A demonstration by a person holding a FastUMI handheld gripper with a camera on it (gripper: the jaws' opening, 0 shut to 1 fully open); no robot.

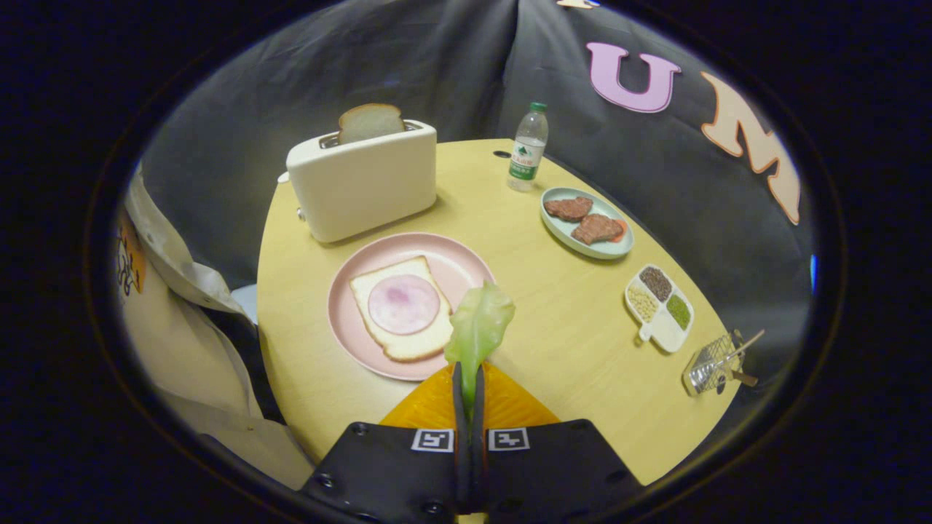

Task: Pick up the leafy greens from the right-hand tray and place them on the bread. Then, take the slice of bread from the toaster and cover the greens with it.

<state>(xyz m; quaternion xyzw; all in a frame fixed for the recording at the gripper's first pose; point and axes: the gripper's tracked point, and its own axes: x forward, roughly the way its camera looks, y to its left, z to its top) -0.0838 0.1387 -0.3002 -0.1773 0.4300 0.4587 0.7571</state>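
Far left, a person's sleeve (186, 291) in pale cloth hangs beside the round yellow table (568, 342).

Next over, toward the back of the table, the cream toaster (364, 182) stands upright with a slice of bread (370, 121) poking out of its slot, well beyond my fingers.

In front of the toaster sits the pink plate (349, 331). On it lies the bottom bread (397, 309), flat, with a round slice of ham (403, 304) on top. The plate is ahead of my fingers and a little to their left.

Centre: my gripper (468, 382) is clamped on the leafy greens (477, 327). Both fingers press together on the stalk end, and the leaf stands up from between the tips, its top edge overlapping the plate's right rim as I see it. Whether the leaf touches the plate I cannot tell. Under the fingers, an orange ribbed tray (510, 404) shows to either side.

Right of centre, at the back, a water bottle (528, 148) with a green cap stands upright. Nearer and further right, a pale oval dish (582, 247) holds two brown meat patties (582, 218). Then a white divided dish (662, 331) with three lots of grains or beans. Furthest right, near the table edge, a small wire basket (717, 364) with a stick in it.
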